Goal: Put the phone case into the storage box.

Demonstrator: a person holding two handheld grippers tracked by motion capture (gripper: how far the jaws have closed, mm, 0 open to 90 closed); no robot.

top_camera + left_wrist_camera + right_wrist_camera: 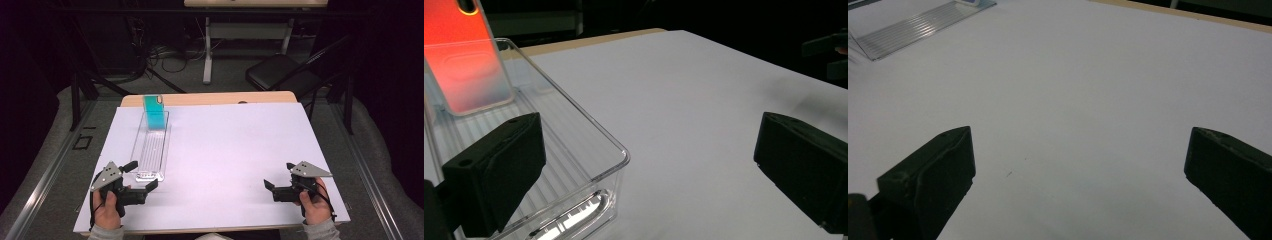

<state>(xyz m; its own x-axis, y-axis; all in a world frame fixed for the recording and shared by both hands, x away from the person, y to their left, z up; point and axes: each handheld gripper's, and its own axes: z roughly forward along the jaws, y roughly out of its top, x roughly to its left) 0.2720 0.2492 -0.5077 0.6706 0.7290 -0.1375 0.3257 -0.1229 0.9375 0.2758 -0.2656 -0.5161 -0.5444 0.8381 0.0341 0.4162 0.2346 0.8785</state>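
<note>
A long clear plastic tray [141, 150] lies on the white sheet at the left. A phone case [154, 113] leans upright at its far end; it looks teal in the high view and orange-red [466, 60] in the left gripper view. My left gripper [141, 175] is open at the tray's near end [589, 200], with one jaw over the tray and the other over bare sheet. My right gripper [278, 177] is open near the front right, its jaws wide apart over bare sheet [1073, 125] with nothing between them.
The white sheet [225, 150] covers a wooden table whose far edge [210, 97] shows. Beyond it stand a black folding chair [280, 72], desk legs and cables on the floor. The tray's ribbed end [913, 27] shows far off in the right gripper view.
</note>
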